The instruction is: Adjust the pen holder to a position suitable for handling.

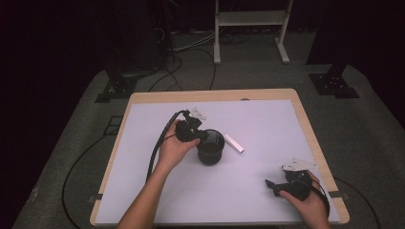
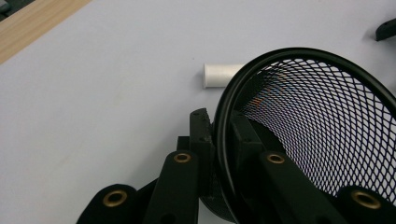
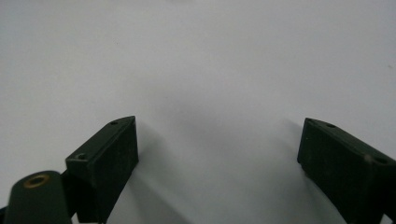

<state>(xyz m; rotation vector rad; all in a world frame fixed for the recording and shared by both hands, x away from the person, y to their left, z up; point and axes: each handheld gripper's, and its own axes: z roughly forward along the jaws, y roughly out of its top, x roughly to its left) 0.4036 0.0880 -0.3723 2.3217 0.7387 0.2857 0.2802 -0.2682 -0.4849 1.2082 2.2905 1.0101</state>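
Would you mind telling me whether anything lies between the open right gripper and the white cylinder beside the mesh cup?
Nothing visible does. The right gripper sits open near the table's near right corner, and bare white mat runs from it to the white cylinder. The mesh cup, clamped by the left gripper, stands left of that path.

high: above, fwd-down on table [image 1: 267, 191] | L cam: close, shares mesh cup [image 2: 327, 130] | R cam: low
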